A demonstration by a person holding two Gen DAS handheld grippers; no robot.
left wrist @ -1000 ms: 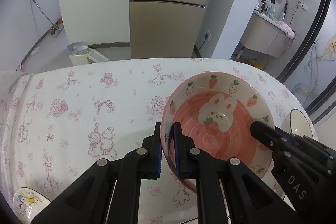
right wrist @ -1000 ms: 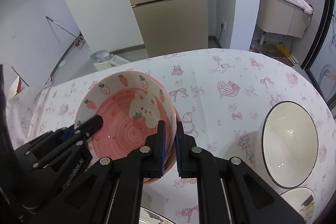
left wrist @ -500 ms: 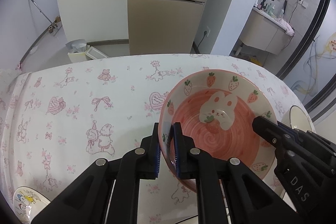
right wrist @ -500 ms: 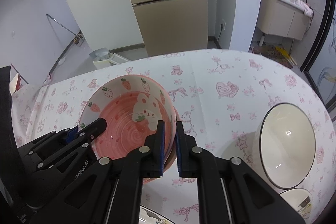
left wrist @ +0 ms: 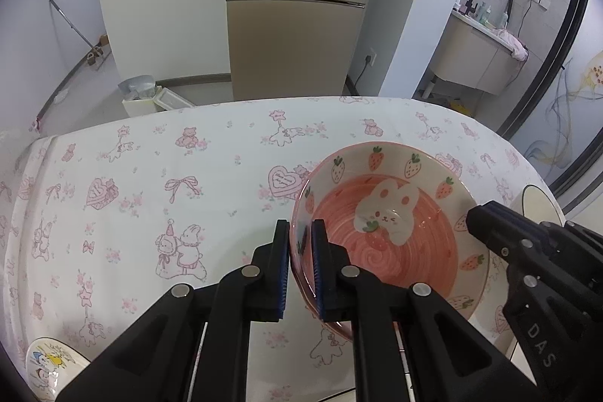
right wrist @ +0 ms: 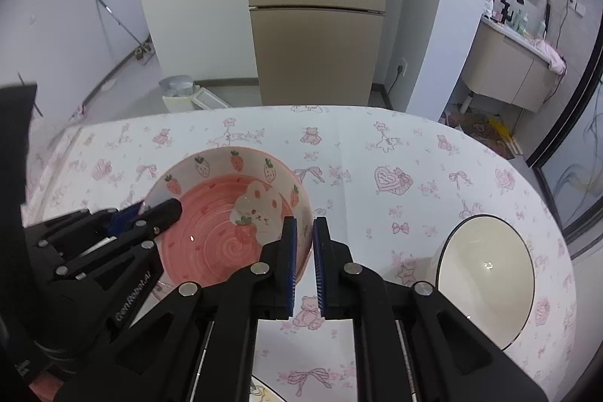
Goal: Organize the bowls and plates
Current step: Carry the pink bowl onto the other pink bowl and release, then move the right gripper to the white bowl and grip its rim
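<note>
A pink bowl (left wrist: 392,243) with strawberries and a white rabbit inside is held above the tablecloth. My left gripper (left wrist: 301,232) is shut on its left rim. My right gripper (right wrist: 304,228) is shut on its right rim; the bowl (right wrist: 226,225) also shows in the right wrist view. Each gripper shows in the other's view, the right one (left wrist: 527,251) and the left one (right wrist: 113,232). A cream bowl with a dark rim (right wrist: 486,274) sits on the table to the right.
The table (left wrist: 150,194) has a white cloth with pink bears, bows and hearts. A small cartoon plate (left wrist: 49,368) lies at the near left corner. Another plate edge (right wrist: 264,390) shows at the near side. A beige fridge (left wrist: 294,25) stands behind the table.
Both grippers have moved the pink bowl toward the near side and slightly lower over the table. The cream bowl has not moved.
</note>
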